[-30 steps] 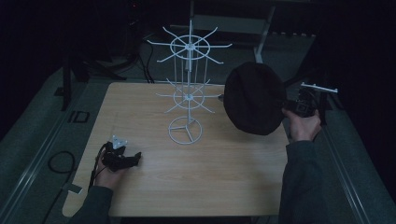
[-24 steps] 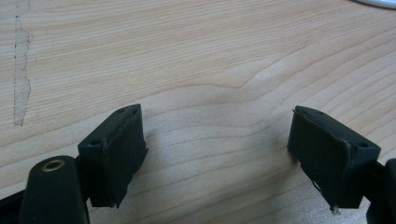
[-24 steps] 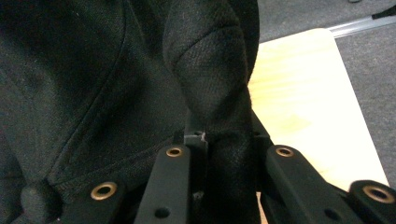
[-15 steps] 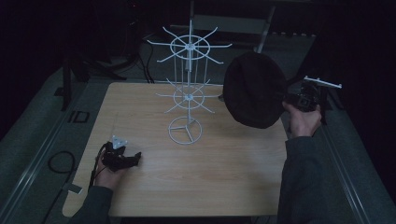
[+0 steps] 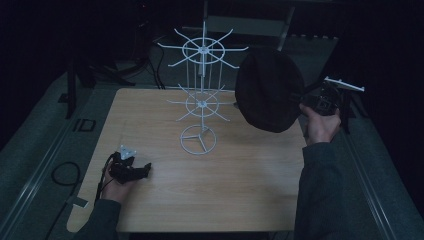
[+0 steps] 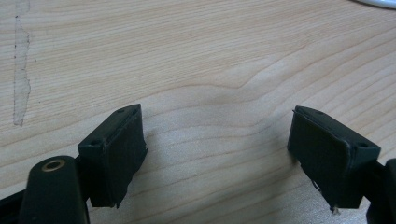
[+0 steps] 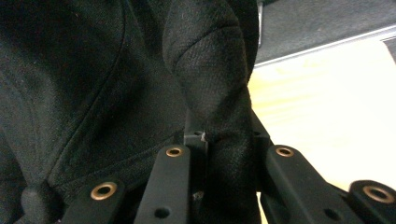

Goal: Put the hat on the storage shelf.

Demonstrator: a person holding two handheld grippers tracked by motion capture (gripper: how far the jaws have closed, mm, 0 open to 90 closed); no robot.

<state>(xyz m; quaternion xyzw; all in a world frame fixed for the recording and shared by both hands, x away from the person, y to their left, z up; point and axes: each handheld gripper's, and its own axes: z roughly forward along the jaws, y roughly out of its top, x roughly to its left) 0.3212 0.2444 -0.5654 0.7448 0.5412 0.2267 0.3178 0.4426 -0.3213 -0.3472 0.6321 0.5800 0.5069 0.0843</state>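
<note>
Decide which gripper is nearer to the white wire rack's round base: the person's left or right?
Left, narrowly. The left gripper rests open on the table, just left of the base. The right gripper is raised off to its right, holding the black hat.

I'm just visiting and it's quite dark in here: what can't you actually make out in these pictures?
- Black hat, high view: hides the rack arms behind it.
- White wire rack, left gripper view: cut off at the top edge.
- Right gripper, right gripper view: cloth covers the jaw tips.
- Left gripper, high view: too small and dark to judge.
- Room beyond the table: lost in darkness.
</note>
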